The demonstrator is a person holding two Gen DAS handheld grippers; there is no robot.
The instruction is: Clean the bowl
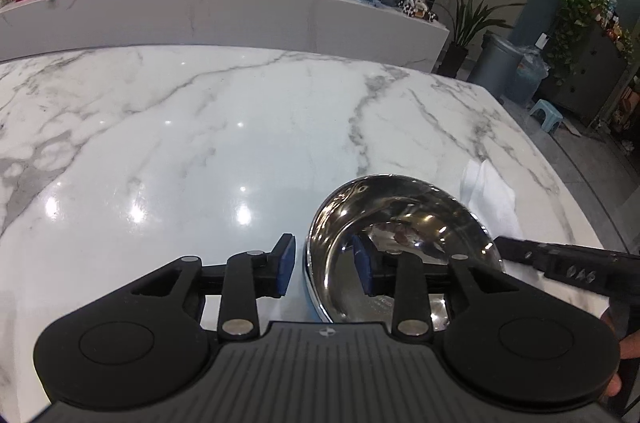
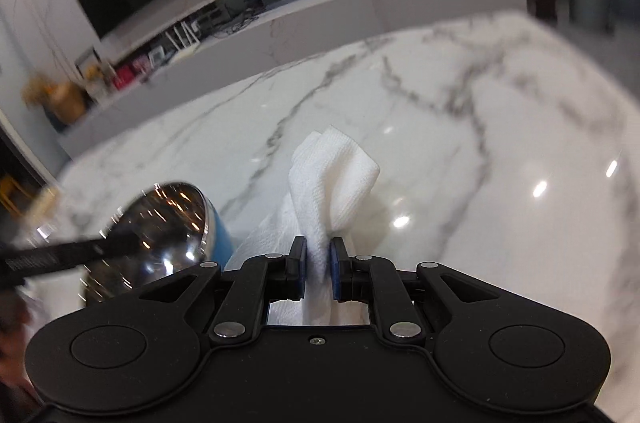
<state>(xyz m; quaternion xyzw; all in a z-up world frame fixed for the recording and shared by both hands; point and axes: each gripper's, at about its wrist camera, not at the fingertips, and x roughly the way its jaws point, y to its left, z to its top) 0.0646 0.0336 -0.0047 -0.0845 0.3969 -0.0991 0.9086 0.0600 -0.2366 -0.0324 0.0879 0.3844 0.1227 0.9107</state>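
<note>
Where the marble desk point(image 1: 200, 127) spreads wide, a steel bowl point(image 1: 400, 219) with blue outside sits near its front edge. Left claw point(image 1: 326, 269) straddles the bowl's rim, jaws parted, apparently not pressing. Right claw point(image 2: 318, 273) is clamped on a white cloth point(image 2: 334, 175); view blurred.

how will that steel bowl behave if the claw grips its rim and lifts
The bowl looks polished and mirror-smooth, so the blue pads may slip on its thin rim. Its rounded sides suggest it could rock or tip when nudged. It looks thin-walled, so probably light and rigid.
</note>
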